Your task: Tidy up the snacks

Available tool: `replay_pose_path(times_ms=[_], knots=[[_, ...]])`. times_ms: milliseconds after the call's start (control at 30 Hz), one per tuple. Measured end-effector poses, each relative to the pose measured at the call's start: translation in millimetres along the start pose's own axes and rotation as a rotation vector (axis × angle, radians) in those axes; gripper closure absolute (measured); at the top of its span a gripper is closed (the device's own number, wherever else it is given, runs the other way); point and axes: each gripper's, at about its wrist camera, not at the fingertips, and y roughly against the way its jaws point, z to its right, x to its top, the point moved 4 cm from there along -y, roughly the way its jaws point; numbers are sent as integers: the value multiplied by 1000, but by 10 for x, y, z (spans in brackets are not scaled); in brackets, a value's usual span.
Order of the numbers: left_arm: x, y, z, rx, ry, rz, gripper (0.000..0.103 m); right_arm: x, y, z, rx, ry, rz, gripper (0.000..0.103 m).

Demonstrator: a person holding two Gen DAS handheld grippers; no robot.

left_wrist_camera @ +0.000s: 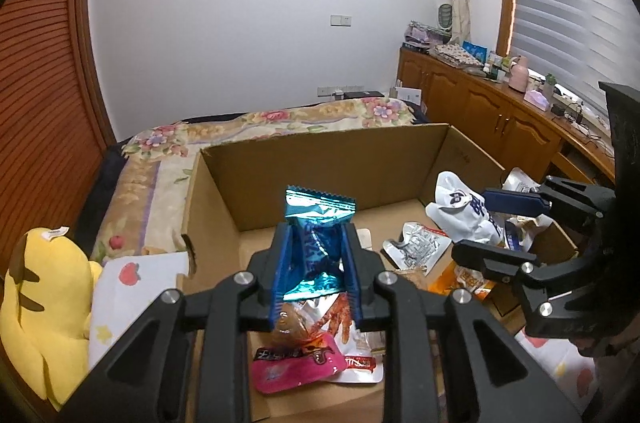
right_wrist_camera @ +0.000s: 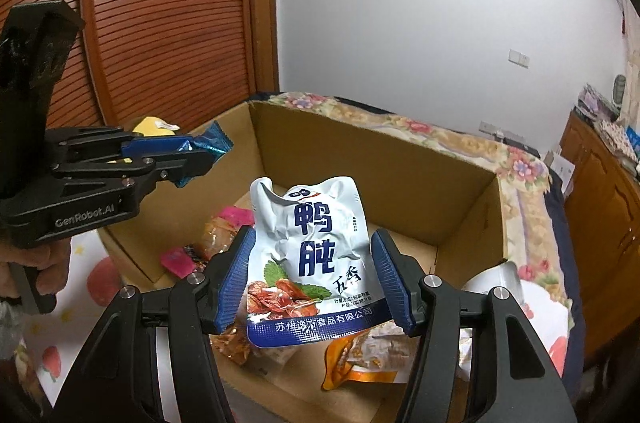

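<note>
My left gripper (left_wrist_camera: 316,263) pinches a crinkled teal foil snack wrapper (left_wrist_camera: 318,223) upright between narrow jaws, and my right gripper (right_wrist_camera: 316,275) clamps a white-and-blue printed snack pouch (right_wrist_camera: 310,247) at its sides, long axis up. Both hang over the open brown cardboard box (right_wrist_camera: 360,159), whose bare floor lies just ahead, past loose packets

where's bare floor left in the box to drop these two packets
Free: the cardboard box floor along the far wall and far left corner. Crowded: the near side, with the pink packet, orange packet and silver packet.
</note>
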Motion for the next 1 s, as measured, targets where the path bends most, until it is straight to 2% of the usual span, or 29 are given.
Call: replay_pose_path(times_ms=[100,133,167,200,233,267,467,800,933,1000], knots=[[-20,-24,20,9,4,3,75,-37,-57,42,0,-28,-21,41],[-31,-17,23,12,8,5,65,-54,-68,57,0,-41,-26,41],[-41,-14,31,15,11,9,50,-67,-65,67,1,-52,-27,38],[-57,-4,31,20,12,11,46,-72,-58,57,-3,-59,-26,34],[-70,13,34,27,13,16,46,-81,-50,57,-8,-68,-24,22],[-86,38,43,33,11,17,46,-74,-46,62,-8,-74,-20,20],[-178,398,119,53,2,49,46,-91,205,-14,-18,-88,16,20],[-463,1256,220,112,-19,117,44,-307,1060,-180,-89,-117,105,20],[-599,1602,307,145,-35,165,36,-427,1401,-262,-130,-119,151,18],[-660,1750,333,162,-38,191,25,-484,1565,-298,-147,-122,176,17]])
